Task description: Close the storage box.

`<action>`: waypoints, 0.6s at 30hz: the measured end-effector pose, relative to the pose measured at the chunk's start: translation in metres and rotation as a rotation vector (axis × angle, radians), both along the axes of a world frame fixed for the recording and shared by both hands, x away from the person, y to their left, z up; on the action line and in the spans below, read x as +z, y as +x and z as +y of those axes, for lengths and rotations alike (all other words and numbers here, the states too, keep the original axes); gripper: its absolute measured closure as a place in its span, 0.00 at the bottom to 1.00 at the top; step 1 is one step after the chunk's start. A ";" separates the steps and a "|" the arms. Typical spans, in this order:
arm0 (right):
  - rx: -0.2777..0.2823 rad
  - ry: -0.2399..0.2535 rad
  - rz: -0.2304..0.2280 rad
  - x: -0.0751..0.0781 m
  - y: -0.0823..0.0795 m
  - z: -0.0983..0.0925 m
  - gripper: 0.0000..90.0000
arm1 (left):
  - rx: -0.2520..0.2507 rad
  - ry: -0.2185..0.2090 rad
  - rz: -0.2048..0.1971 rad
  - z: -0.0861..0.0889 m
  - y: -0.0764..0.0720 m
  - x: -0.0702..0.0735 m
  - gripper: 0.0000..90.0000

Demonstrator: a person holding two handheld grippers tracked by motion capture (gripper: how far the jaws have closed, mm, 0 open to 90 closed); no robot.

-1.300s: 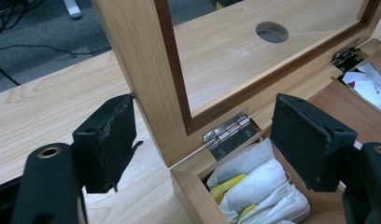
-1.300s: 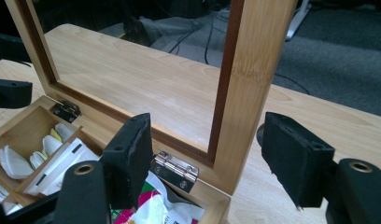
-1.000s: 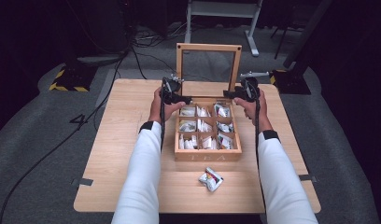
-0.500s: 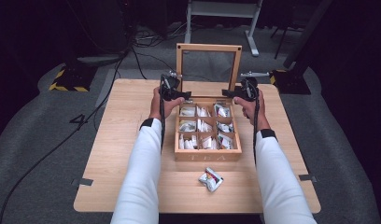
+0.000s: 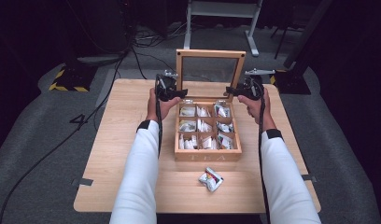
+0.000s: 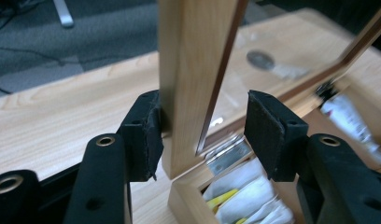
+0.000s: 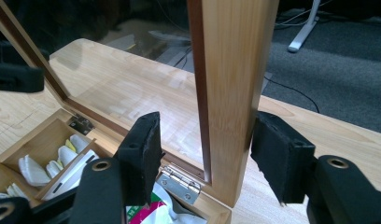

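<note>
- Left gripper, near the table's far edge, left of centre: jaws straddle the left post of the box's upright lid, low down by the hinge. Jaws have just been closing w/ the post between them. In the left gripper view one pad lies against the post's outer face; the other pad stands off the glass side w/ a gap. So not clenched yet, grip only half made.
- Wooden tea box, centre of the table, a bit toward the far edge: nine compartments in three rows, tea bags in them. Lid stands upright at the box's far side, wood frame w/ a clear pane, table visible through it.
- Metal hinge at the lid's foot, seen in the right gripper view, just beside the right post.
- Right gripper, mirror spot on the lid's right post: jaws have just been closing around it. One pad sits right at the post's outer face, can't tell if it presses; the other pad is clearly apart on the glass side. Still loose, not grasping.
- Loose tea bag, crumpled, on the table betw. the box and the near edge, right of centre, apart from the box.
</note>
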State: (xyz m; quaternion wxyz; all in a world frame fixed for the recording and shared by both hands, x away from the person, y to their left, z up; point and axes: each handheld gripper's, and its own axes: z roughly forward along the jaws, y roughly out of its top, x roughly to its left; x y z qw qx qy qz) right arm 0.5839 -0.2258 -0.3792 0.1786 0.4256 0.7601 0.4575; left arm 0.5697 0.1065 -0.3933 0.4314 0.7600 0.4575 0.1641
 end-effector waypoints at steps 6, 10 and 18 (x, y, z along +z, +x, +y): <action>0.010 -0.007 -0.015 0.004 -0.010 0.001 0.48 | -0.030 0.000 -0.037 0.003 -0.012 0.009 0.55; 0.014 0.000 -0.030 0.007 -0.016 -0.004 0.45 | -0.048 -0.006 -0.066 0.007 -0.021 0.014 0.58; -0.010 0.025 -0.069 0.012 -0.028 -0.015 0.50 | -0.047 -0.003 -0.099 0.013 -0.034 0.025 0.61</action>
